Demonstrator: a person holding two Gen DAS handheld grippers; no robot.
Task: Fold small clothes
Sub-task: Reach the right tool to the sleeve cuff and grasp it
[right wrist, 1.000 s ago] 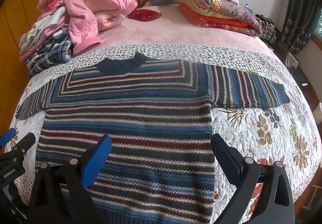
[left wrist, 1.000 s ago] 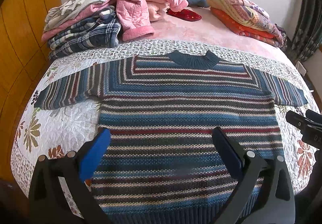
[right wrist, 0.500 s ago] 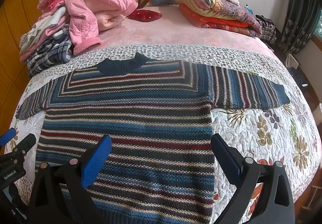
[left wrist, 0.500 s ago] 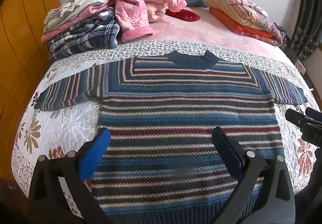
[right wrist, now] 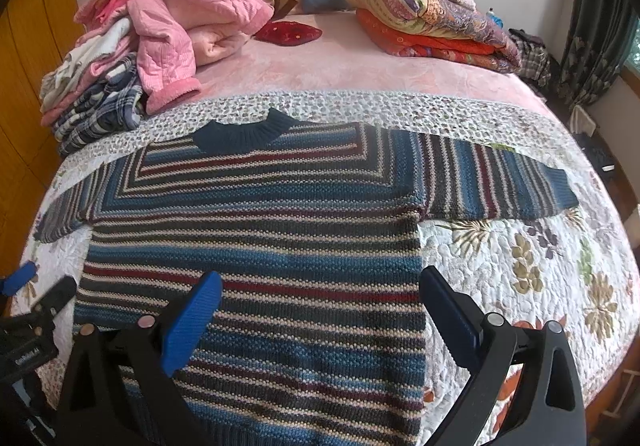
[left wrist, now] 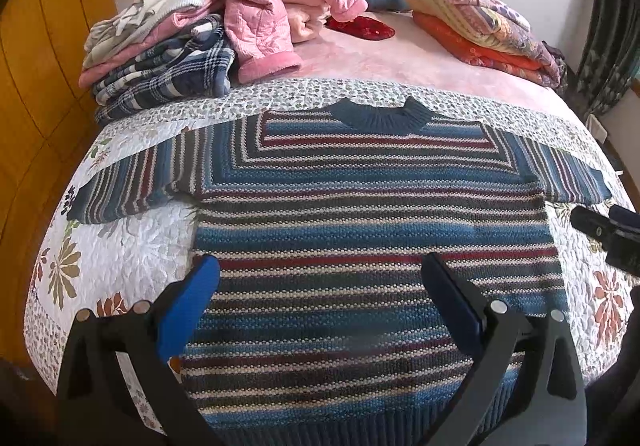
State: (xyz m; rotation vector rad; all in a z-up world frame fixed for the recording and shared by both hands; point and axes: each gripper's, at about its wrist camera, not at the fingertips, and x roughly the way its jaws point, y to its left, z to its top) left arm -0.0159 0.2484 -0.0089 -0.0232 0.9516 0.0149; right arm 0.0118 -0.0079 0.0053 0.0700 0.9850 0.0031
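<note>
Knitted and striped, the sweater (left wrist: 368, 230) is lying flat on the quilt (right wrist: 520, 266), spreading out ahead of both tongs with its hem nearest them and its collar farthest. The left tongs (left wrist: 320, 286) and right tongs (right wrist: 320, 294) are hanging above it, jaws wide apart, gripping nothing. The risk, I judge: loose knit is stretching easily, so pinching one layer or snagging the quilt beneath could be dragging the sweater crooked, and a sleeve (right wrist: 500, 181) may be bunching mid-fold.
</note>
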